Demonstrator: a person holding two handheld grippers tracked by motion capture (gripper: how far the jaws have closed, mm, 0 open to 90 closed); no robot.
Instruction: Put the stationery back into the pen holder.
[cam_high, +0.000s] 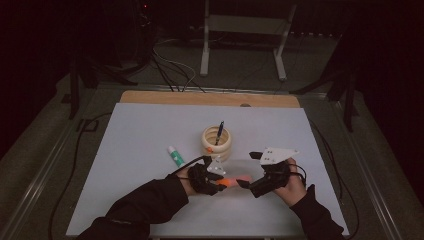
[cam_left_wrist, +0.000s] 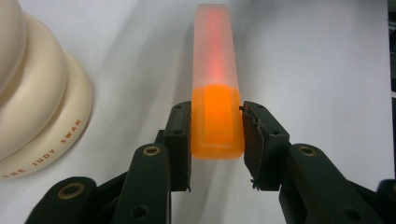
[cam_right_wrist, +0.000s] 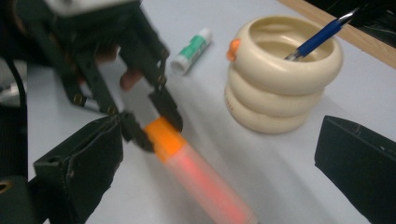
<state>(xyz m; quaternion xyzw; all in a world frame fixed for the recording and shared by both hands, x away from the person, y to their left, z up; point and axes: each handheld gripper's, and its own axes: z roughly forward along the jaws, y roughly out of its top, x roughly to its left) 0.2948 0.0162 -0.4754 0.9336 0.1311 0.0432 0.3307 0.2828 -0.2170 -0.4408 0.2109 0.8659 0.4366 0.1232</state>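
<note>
- Clamping: left gripper (cam_left_wrist: 217, 135) has both pads pressed on the orange end of the highlighter (cam_left_wrist: 216, 84) (frosted cap points away from the jaws, glowing red inside).
- Highlighter lies low over the white table sheet (cam_high: 140, 135), front centre, just ahead of the person's hands; in the high view it sits between the two grippers (cam_high: 234, 181).
- Right gripper (cam_high: 243, 184) comes in from the other side, jaws spread wide and gripping nothing; its own view shows the capped end running between its two black jaws (cam_right_wrist: 201, 175), pads not touching it.
- That same view shows the left gripper (cam_right_wrist: 152, 123) farther off, fingertips pinching the orange section, a fingertip of the left hand (cam_right_wrist: 128, 79) visible behind it.
- Cream ringed pen holder (cam_high: 216, 141) stands just behind the highlighter, near but apart (lettering on the base ring in the left gripper view).
- Blue pen (cam_high: 219, 131) stands tilted inside the holder.
- Green-and-white glue stick (cam_high: 175, 156) lies flat on the sheet, left of the holder, apart from it.
- Grey three-cornered plate (cam_high: 275, 154) sits on top of the right gripper.
</note>
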